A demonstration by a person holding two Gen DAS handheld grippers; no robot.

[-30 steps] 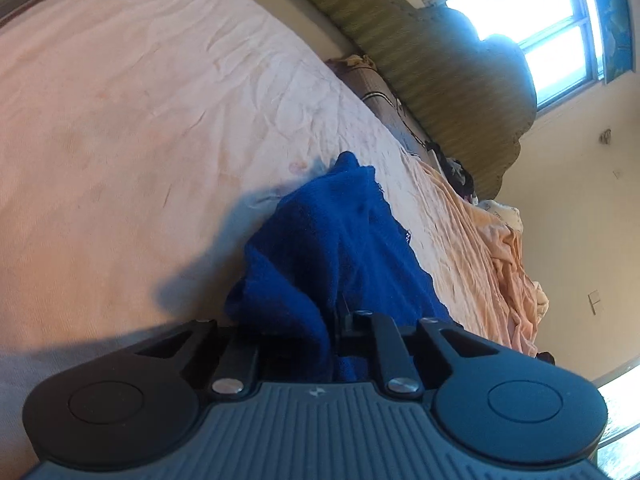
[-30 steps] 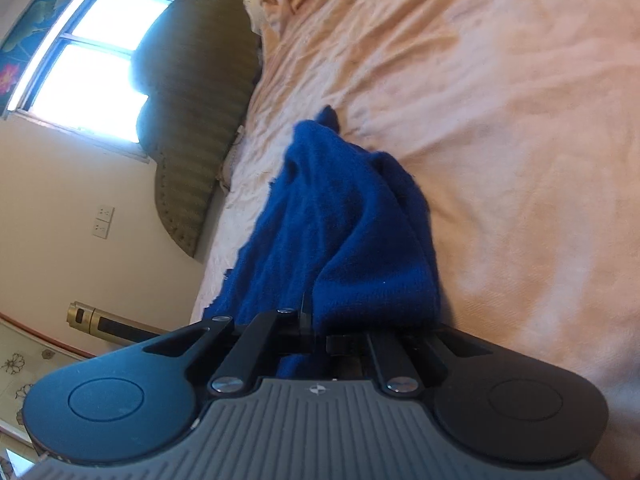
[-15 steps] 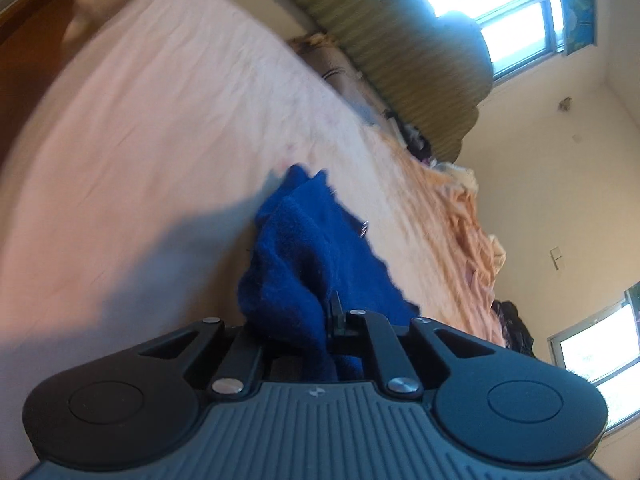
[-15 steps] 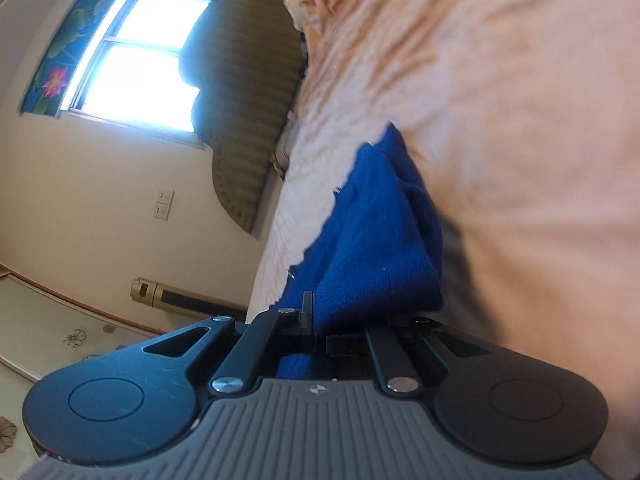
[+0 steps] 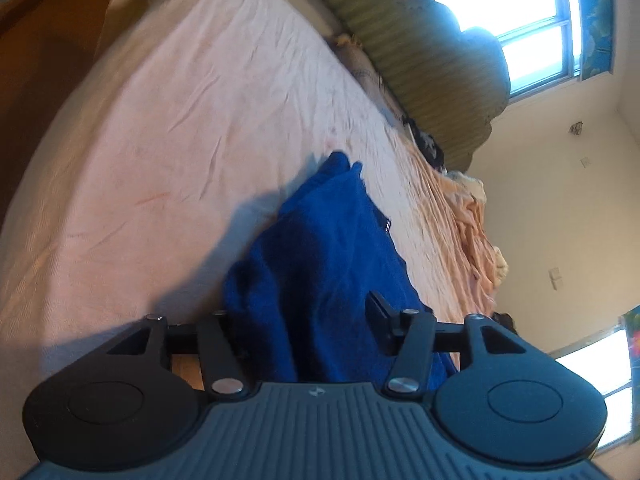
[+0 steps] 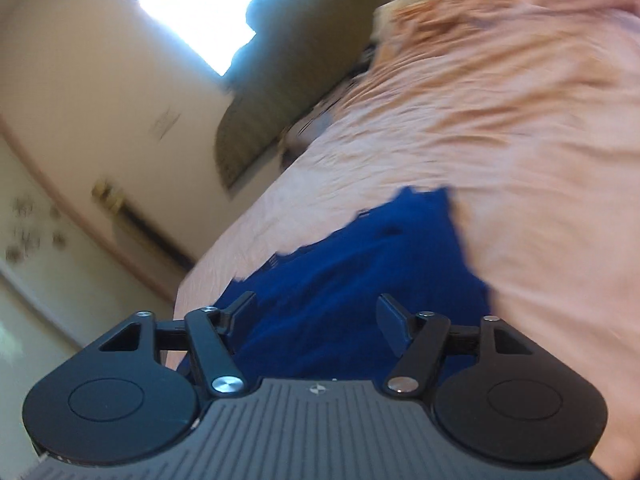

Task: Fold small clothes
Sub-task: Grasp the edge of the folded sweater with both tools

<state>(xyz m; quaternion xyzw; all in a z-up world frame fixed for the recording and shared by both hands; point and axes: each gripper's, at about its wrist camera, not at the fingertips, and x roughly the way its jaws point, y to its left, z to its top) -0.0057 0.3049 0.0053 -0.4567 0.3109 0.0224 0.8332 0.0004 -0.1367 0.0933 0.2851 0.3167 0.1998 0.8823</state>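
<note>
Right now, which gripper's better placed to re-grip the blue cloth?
Left, marginally. Both jaws are open over the blue cloth. The left gripper has a steady view with a bunched fold between its jaws; the right gripper view is motion-blurred.

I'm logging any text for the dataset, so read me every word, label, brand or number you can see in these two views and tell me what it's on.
No readable words or numbers in either view.
Left gripper body: a small pale emblem, a symbol, not letters.
Right gripper body: the same emblem.
Marks on the wall in the right view: too blurred to read.
</note>
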